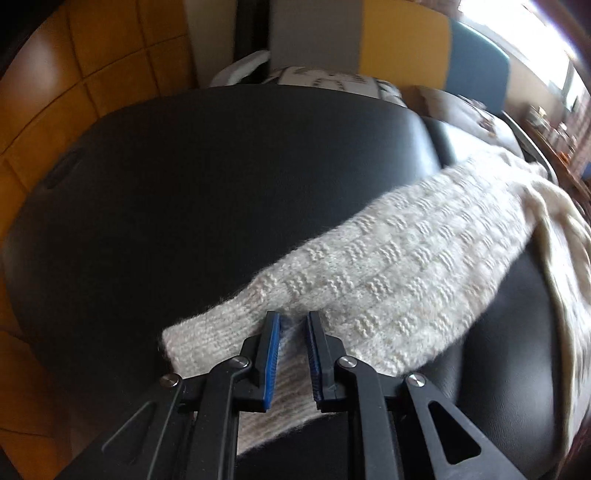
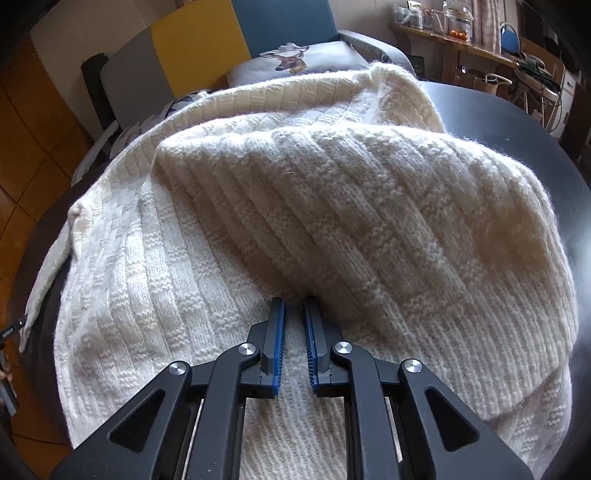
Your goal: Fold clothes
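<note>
A cream knitted sweater (image 2: 280, 206) lies spread on a round black table (image 2: 524, 140), with its right side folded over the body. In the left wrist view its sleeve (image 1: 388, 266) stretches across the table (image 1: 184, 184), cuff toward me. My left gripper (image 1: 292, 317) is narrowly open, with cuff fabric between its blue pads; I cannot tell whether it grips. My right gripper (image 2: 294, 304) is narrowly open just over the sweater body at the edge of the folded layer, with fabric between the pads.
A chair with a deer-print cushion (image 2: 295, 59) stands behind the table. Yellow, grey and blue panels (image 2: 199, 40) stand behind it. A cluttered wooden shelf (image 2: 450, 33) is at the far right. An orange tiled floor (image 1: 55, 92) surrounds the table.
</note>
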Tool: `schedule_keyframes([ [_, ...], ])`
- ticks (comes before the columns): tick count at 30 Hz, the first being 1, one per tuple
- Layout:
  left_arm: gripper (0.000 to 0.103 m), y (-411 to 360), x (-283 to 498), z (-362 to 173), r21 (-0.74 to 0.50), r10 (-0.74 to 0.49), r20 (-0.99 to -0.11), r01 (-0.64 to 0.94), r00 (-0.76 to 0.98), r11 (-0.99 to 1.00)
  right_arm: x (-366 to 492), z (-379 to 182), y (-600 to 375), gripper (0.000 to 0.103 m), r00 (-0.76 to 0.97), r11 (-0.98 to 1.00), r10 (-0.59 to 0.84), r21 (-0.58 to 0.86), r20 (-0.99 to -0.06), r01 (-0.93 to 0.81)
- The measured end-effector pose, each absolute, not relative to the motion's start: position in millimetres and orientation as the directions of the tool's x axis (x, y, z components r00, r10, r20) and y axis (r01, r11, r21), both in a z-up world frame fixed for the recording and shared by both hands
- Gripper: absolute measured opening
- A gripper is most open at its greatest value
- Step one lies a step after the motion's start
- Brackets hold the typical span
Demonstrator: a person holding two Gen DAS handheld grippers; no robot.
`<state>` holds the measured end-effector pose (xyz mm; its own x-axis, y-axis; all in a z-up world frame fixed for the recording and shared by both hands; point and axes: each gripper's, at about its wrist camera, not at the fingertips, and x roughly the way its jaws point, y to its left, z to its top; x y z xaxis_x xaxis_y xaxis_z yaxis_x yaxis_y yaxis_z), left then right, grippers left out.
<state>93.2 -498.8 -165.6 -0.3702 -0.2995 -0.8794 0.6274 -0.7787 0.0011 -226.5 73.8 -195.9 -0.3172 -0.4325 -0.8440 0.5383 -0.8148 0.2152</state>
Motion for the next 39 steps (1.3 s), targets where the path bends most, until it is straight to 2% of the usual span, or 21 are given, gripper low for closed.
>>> schedule_keyframes([
  [10, 0.018, -547, 59, -159, 0.079, -0.379, -0.886, 0.718, -0.268, -0.692, -234, -196, 63, 0.012, -0.305, -0.829, -0.399, 0.199, -0.864, 0.522],
  [12, 0.015, -531, 59, -141, 0.026, -0.387, -0.861, 0.732, -0.329, -0.681, -235, -196, 65, 0.012, -0.299, -0.827, -0.413, 0.216, -0.860, 0.520],
  [14, 0.016, -495, 56, -123, -0.146, -0.268, -0.829, 0.652, -0.490, -0.744, -236, -198, 67, 0.012, -0.295, -0.822, -0.429, 0.234, -0.854, 0.520],
  [16, 0.018, -446, 42, -122, -0.330, -0.030, -0.807, 0.492, -0.590, -0.805, -237, -199, 69, 0.012, -0.290, -0.816, -0.446, 0.252, -0.847, 0.520],
  [18, 0.021, -393, 22, -137, -0.477, 0.208, -0.782, 0.349, -0.587, -0.807, -238, -200, 71, 0.012, -0.285, -0.811, -0.463, 0.270, -0.839, 0.519],
  [20, 0.023, -357, 8, -155, -0.563, 0.354, -0.762, 0.284, -0.542, -0.776, -239, -201, 73, 0.012, -0.281, -0.805, -0.479, 0.288, -0.832, 0.519],
  [24, 0.030, -310, -2, -188, -0.640, 0.466, -0.743, 0.308, -0.480, -0.704, -240, -203, 77, 0.012, -0.276, -0.790, -0.511, 0.319, -0.814, 0.523],
  [27, 0.037, -306, 15, -187, -0.686, 0.486, -0.707, 0.328, -0.514, -0.650, -240, -204, 79, 0.012, -0.274, -0.782, -0.528, 0.333, -0.804, 0.527],
  [30, 0.039, -301, 20, -194, -0.711, 0.514, -0.690, 0.346, -0.509, -0.612, -241, -205, 80, 0.012, -0.276, -0.776, -0.541, 0.346, -0.794, 0.528],
  [34, 0.039, -289, 7, -182, -0.686, 0.491, -0.713, 0.351, -0.502, -0.638, -240, -206, 83, 0.012, -0.276, -0.772, -0.558, 0.368, -0.782, 0.517],
  [35, 0.039, -287, 6, -180, -0.672, 0.477, -0.724, 0.351, -0.499, -0.653, -240, -206, 83, 0.012, -0.278, -0.772, -0.560, 0.370, -0.780, 0.516],
  [37, 0.031, -278, 4, -175, -0.616, 0.419, -0.761, 0.349, -0.494, -0.706, -239, -206, 84, 0.012, -0.283, -0.771, -0.565, 0.374, -0.775, 0.515],
  [38, 0.012, -275, 3, -174, -0.587, 0.390, -0.779, 0.352, -0.491, -0.729, -238, -206, 85, 0.012, -0.285, -0.771, -0.567, 0.376, -0.773, 0.514],
  [39, 0.005, -274, 3, -174, -0.571, 0.370, -0.789, 0.363, -0.491, -0.736, -237, -206, 85, 0.012, -0.288, -0.772, -0.565, 0.371, -0.774, 0.517],
])
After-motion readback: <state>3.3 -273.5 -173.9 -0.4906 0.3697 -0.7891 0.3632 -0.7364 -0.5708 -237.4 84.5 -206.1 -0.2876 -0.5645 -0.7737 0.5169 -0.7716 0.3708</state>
